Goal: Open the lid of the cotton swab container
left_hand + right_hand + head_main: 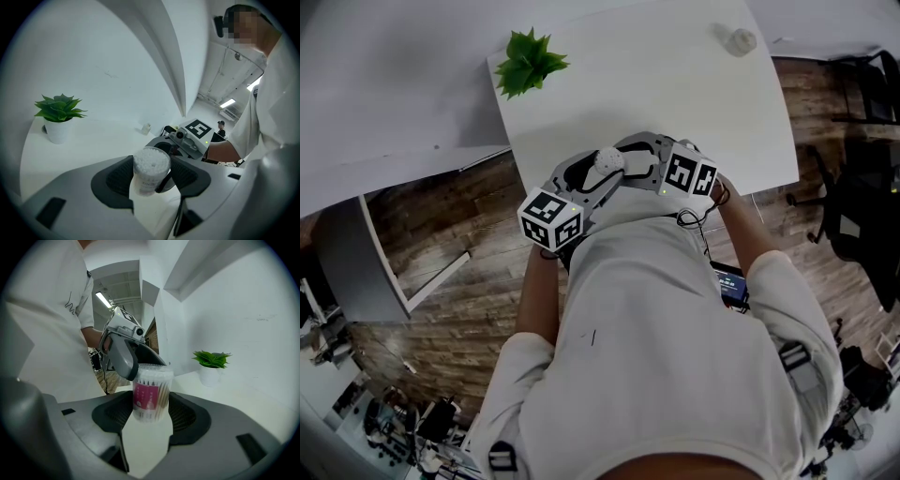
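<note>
The cotton swab container (609,157) is a clear round tub with a pink label (150,397), held above the near edge of the white table (675,84), close to the person's body. My right gripper (151,411) is shut on its body, one pad on each side. My left gripper (151,176) comes from the other side and is shut on the lid end, where white swab tips (151,161) show through the clear top. One left finger (123,359) lies over the lid's rim. A right finger (162,180) shows beside the tub.
A small potted green plant (528,62) stands at the table's far left corner. A small clear bottle (739,40) is at the far right. Wooden floor (459,281) lies left of the table, and dark chairs (862,206) stand to the right.
</note>
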Demonstrator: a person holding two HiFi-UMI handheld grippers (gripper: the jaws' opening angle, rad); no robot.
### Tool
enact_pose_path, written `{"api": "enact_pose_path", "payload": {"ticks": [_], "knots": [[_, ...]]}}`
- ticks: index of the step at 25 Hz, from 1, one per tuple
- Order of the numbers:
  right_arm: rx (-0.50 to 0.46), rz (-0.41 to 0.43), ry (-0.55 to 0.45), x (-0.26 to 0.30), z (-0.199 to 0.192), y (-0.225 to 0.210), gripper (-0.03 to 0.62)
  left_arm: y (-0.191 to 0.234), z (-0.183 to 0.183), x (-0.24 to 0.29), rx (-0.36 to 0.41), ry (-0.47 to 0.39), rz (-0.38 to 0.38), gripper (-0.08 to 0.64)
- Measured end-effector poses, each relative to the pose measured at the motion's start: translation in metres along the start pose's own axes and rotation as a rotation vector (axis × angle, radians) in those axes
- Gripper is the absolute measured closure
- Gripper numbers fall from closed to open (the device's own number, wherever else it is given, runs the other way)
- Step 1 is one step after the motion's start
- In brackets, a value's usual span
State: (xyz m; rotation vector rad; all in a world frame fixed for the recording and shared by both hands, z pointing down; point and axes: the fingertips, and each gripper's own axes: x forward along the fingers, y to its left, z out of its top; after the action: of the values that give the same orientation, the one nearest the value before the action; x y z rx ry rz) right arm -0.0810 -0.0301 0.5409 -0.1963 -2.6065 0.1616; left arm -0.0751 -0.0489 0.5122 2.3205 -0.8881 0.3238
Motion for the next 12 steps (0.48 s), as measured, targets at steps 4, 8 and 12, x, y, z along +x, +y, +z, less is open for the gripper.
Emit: {"api": "enact_pose_path", "payload": {"ticks": [4,8,12], "knots": [[-0.008,0.001,0.003,0.002,0.000,0.001,0.357,0.001,-0.002,-0.002,-0.018,0.005,-0.003,0.304],[0.006,0.014,0.000,0.003,0.000,0.003,0.357,0.001,-0.002,-0.003,-0.030,0.003,-0.006,0.304],[0.128,0.102,-0.093,0.000,0.005,0.004,0.360,-0.001,0.009,-0.007,0.036,-0.036,-0.002,0.301]]}}
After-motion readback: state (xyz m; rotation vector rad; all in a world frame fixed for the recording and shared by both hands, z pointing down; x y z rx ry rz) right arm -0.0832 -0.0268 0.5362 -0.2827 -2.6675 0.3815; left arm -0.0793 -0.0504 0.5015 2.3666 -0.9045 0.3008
